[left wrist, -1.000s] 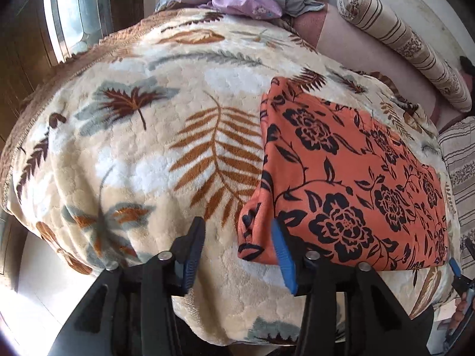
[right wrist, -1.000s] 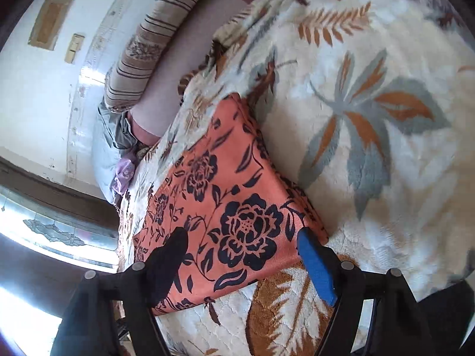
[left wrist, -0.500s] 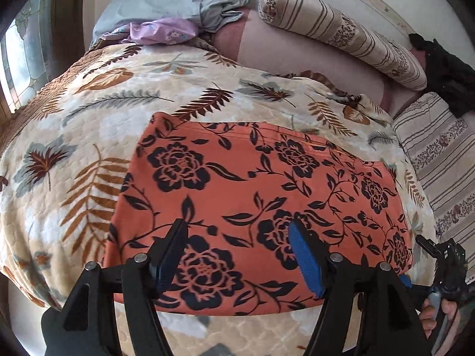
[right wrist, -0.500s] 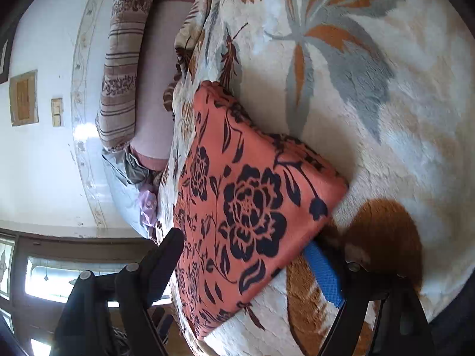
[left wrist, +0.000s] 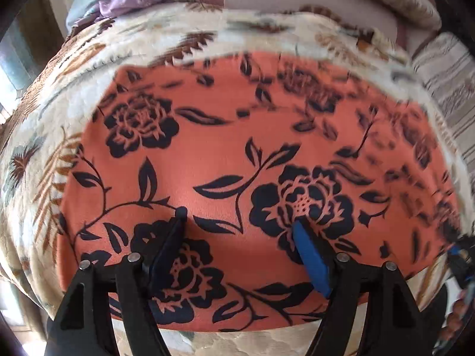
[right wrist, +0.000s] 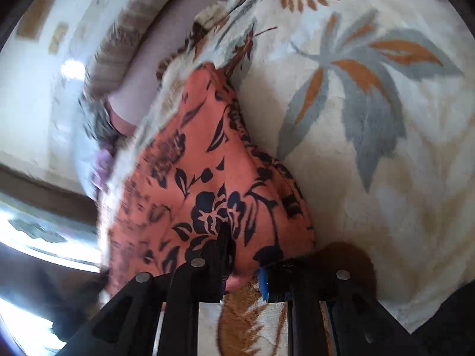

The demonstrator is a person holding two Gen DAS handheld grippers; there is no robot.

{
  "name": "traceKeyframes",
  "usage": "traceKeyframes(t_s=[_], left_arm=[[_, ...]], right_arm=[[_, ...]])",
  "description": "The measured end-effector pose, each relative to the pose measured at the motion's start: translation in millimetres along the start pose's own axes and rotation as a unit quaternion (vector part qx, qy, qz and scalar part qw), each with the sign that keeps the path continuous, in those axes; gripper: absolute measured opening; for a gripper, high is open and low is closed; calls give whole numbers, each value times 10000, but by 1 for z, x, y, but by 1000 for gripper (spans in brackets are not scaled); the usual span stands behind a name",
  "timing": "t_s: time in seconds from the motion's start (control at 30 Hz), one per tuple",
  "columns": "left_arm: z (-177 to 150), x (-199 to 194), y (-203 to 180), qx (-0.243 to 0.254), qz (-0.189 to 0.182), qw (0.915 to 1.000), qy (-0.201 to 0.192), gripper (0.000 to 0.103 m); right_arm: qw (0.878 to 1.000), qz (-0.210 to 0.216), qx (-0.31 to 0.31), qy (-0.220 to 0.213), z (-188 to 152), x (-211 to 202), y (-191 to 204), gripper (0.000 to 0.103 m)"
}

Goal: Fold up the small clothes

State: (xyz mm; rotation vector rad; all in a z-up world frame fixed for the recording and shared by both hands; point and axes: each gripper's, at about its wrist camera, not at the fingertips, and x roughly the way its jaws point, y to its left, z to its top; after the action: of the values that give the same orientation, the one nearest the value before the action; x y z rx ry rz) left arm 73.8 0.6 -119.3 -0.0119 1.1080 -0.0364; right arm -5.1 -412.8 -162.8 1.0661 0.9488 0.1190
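Orange floral garment [left wrist: 237,154] lies spread flat on the leaf-print blanket [left wrist: 74,68] covering the bed. Half a second ago the right claw [right wrist: 242,259] straddled the garment's near corner with jaws wide; now it has closed, pinching a raised ridge of cloth at that corner. Left claw [left wrist: 237,225] has moved in over the near half of the cloth, jaws spread, tips low over the fabric, gripping nothing; contact unclear. Judgement: one corner secured, the left grasp remains before the fold can begin.
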Motion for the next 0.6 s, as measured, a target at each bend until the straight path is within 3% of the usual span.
traceKeyframes(t_s=[0.03,0.1,0.13,0.2,0.3,0.47,0.6], left_arm=[[-4,-6,-2,83,52,9997,-214,80],[-7,-6,-4,155,113,9996,-220,80],[-7,-5,-3,140,93,9996,-216,80],[-6,-4,0,73,63,9998,-200,80],[-5,-5,-1,78,139,9996,-218,80],[-4,-5,-3,11,121,9997,-225,81],[-5,-4,-1,-11,56,9997,-232,81]], right_arm=[[10000,-11,20,-46,2,-11,-1,28],[9994,5,-126,-320,7,-36,-1,55],[9988,28,-136,-462,12,-48,-1,81],[9978,87,-266,-608,30,-62,5,84],[9973,189,-577,-415,67,-52,27,84],[9940,112,-1004,426,119,22,65,84],[9918,-204,-890,898,135,83,63,83]])
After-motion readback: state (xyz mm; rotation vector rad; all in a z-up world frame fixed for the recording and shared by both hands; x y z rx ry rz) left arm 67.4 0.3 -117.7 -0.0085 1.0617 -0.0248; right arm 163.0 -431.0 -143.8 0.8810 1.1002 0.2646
